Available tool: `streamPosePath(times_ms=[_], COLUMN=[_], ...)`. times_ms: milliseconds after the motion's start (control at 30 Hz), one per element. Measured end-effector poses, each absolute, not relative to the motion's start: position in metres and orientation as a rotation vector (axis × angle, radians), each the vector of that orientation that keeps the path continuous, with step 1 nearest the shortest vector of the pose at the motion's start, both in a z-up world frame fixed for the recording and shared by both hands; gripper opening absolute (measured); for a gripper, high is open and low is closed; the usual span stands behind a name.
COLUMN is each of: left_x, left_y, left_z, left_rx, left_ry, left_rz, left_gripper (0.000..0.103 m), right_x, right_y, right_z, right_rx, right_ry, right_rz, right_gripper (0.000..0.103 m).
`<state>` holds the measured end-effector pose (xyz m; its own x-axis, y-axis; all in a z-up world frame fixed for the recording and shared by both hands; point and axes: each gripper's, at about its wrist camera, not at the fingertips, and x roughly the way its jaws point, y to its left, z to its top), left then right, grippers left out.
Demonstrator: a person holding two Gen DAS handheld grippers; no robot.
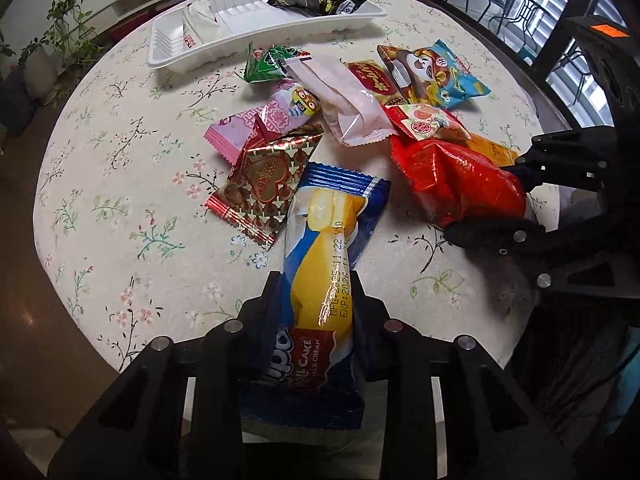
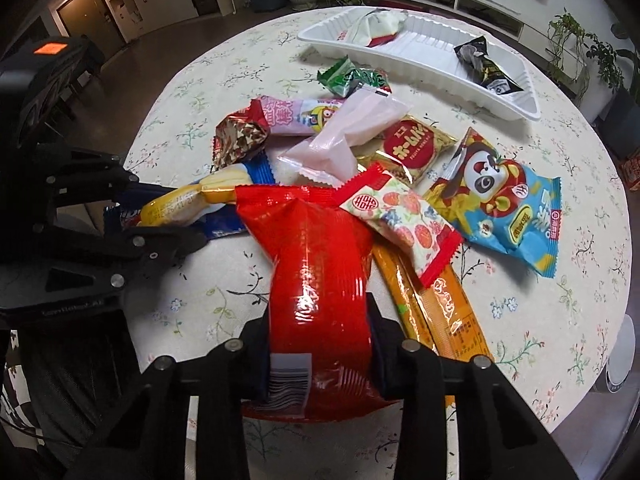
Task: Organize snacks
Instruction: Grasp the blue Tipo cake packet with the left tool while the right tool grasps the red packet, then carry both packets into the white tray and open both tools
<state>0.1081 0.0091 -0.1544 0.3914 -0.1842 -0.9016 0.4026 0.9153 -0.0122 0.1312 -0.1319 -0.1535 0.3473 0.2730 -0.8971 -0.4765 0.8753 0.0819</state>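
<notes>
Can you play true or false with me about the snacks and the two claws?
1. The left claw is squeezing the blue and yellow cake packet. True.
2. The right claw is empty. False: it is shut on the big red packet.
3. The white tray has nothing in it. False: a black packet and a white packet lie in it.
4. The panda packet lies on the table, outside the tray. True.
5. The green packet is in the tray. False: it lies on the table beside it.
</notes>
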Motion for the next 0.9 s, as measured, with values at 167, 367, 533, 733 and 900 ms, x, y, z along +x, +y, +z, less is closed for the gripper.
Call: streamPosePath(times_ms=[167,367,533,733,900], left_x=[0.103,0.098,0.091,0.083,0.078], left_y=[0.017,0.033,0.042,0.053,0.062], left_z=[-0.154,-0.153,-0.152,-0.145,-0.137], left_rx=[0.186,0.102,0.043,-0.054,-0.158], left_ry=[1.104,1.099,1.08,1.048,1.027], left_rz=[-0.376,-0.38,-0.39,-0.418,-0.45], left_gripper=[0.027,0.026,0.026,0.026,0.026], right_x=[0.118,0.107,0.106,0.101,0.099], right_y=[-0.139,-0.151,-0.157,-0.168,-0.182], right_z=[-0.146,-0.133,-0.132,-0.127,-0.119], right_rx=[-0.167,-0.079,-0.037,0.039,0.129], right_ry=[1.097,1.058,1.048,1.016,0.989], right_rz=[0.514,0.537,0.539,0.55,0.57], right_gripper=[0.037,0.037,0.037,0.037,0.037])
